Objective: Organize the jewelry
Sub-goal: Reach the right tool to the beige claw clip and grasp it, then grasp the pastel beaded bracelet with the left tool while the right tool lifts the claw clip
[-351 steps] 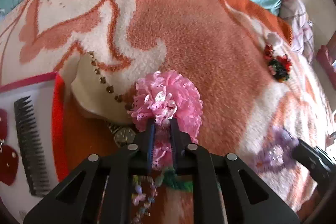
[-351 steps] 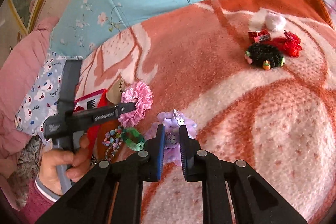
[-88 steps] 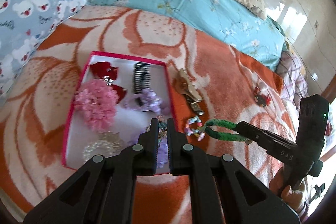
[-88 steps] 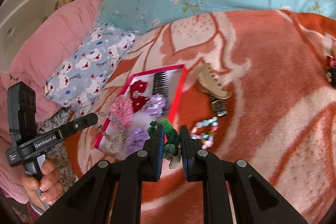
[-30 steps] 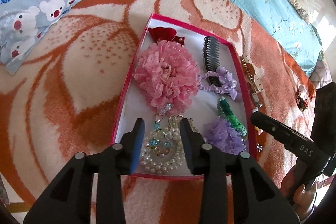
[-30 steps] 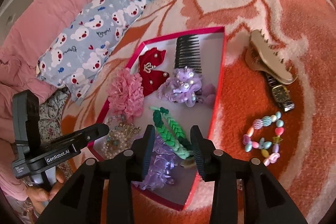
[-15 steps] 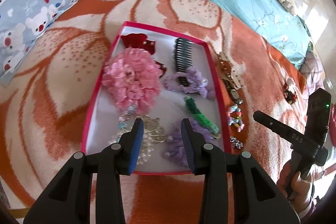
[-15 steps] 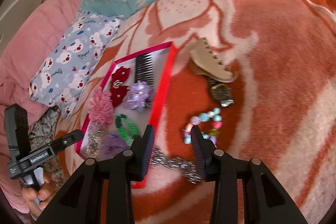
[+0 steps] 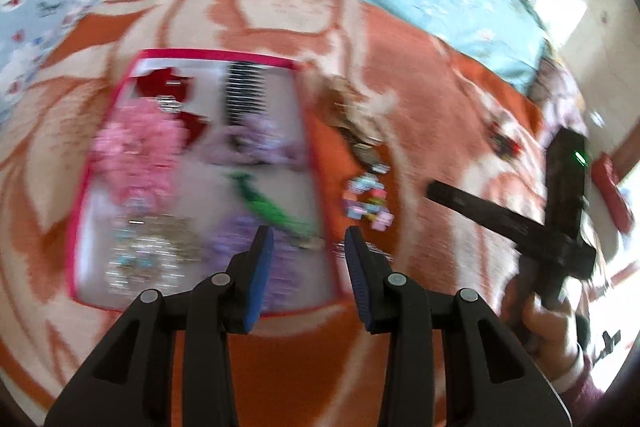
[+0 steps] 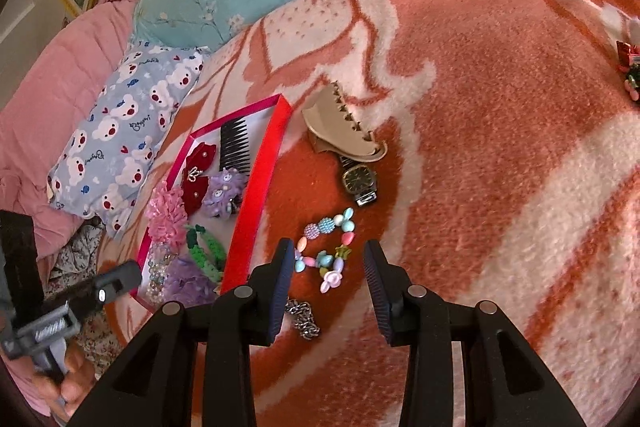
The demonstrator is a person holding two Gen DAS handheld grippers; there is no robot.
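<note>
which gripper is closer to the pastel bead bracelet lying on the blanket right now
Right. The right gripper, open, hangs just over the bead bracelet, which shows between its fingers. The left gripper, also open, sits by the red tray edge, to the bracelet's side.

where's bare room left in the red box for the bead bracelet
Little: the red box is crowded down its length by comb, red bows, pink flower, green braid. Bare blanket lies right of the watch and bead bracelet.

An orange-and-cream blanket (image 10: 500, 107) covers the bed, bearing a red tray (image 10: 262, 163), hair claw (image 10: 340, 131), watch (image 10: 360, 181), bead bracelet (image 10: 324, 247) and chain (image 10: 302, 317).
</note>
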